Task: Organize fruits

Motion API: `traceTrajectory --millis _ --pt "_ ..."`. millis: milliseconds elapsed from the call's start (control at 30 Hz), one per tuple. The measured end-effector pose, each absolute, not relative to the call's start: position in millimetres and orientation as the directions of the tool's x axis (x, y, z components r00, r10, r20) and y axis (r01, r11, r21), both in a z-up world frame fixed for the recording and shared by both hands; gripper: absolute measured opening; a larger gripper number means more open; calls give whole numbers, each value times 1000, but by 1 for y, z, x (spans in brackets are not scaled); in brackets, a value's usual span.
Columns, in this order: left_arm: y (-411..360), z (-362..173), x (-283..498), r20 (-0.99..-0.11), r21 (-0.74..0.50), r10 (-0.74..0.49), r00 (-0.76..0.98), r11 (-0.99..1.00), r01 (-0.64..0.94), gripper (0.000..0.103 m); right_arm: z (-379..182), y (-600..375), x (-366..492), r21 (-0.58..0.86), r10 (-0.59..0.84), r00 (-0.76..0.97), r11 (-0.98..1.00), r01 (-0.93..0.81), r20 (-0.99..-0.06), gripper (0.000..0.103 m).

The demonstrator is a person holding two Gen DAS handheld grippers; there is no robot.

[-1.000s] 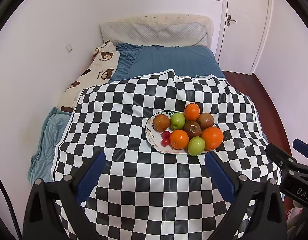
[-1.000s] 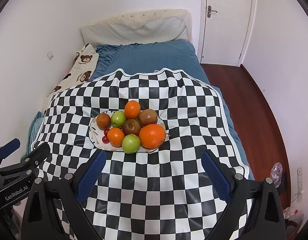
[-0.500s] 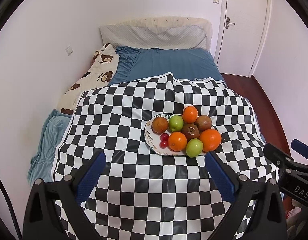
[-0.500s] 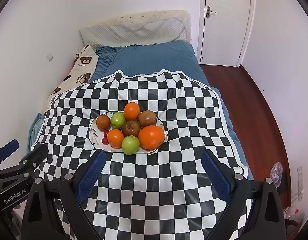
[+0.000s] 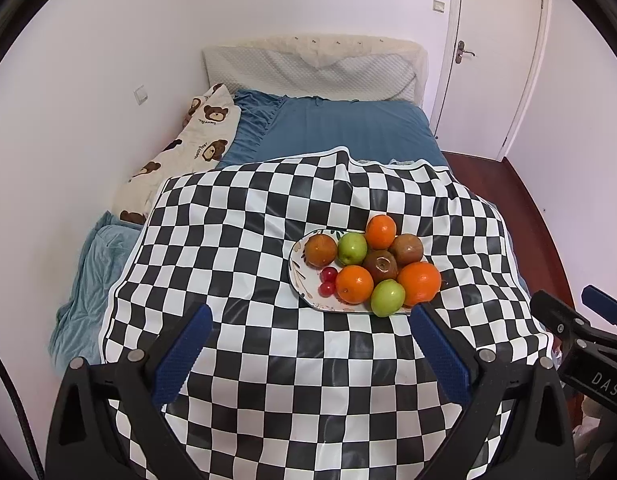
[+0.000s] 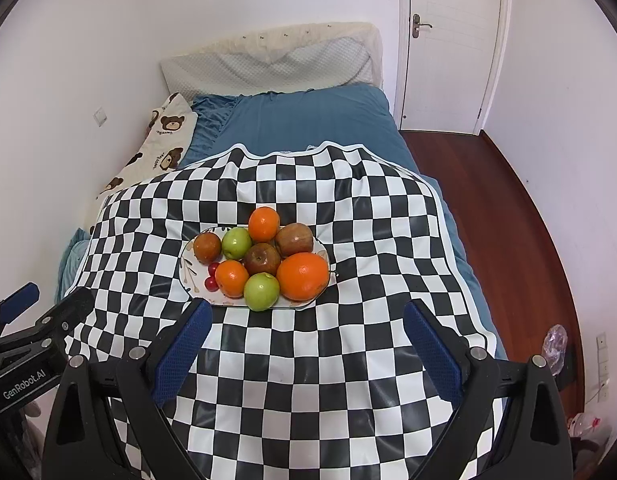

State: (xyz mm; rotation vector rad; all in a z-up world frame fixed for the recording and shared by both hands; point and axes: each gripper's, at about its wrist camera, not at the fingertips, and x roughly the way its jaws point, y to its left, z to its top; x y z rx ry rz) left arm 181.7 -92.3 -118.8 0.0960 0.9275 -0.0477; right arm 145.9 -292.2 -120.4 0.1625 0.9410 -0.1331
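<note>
A white patterned plate (image 5: 294, 276) sits on a black-and-white checkered cloth (image 5: 268, 380) spread over a bed. It holds three oranges (image 5: 419, 283), two green apples (image 5: 352, 248), three brown fruits (image 5: 382, 266) and two red cherries (image 5: 328, 275). My left gripper (image 5: 310, 316) hovers open just short of the plate's near edge, nothing between its fingers. In the right wrist view the plate (image 6: 186, 276) lies ahead and slightly left of my right gripper (image 6: 308, 310), which is also open and empty. The biggest orange (image 6: 303, 276) is nearest to it.
Beyond the cloth are a blue bedsheet (image 5: 340, 128), a bear-print pillow (image 5: 188, 148) against the left wall and a quilted headboard cushion (image 5: 312, 68). Red wooden floor (image 6: 508, 208) and a white door (image 6: 448, 40) lie to the right. The bed's right edge drops off near the cloth.
Both views have shifted only slightly. The fruit and plate have not moved, and both grippers have stayed open.
</note>
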Motion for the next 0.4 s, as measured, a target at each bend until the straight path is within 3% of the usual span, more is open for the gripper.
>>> traceTrajectory --millis 400 --pt "-86 -116 176 -792 65 1 611 994 84 101 -118 -290 148 81 -44 580 979 187 -814 98"
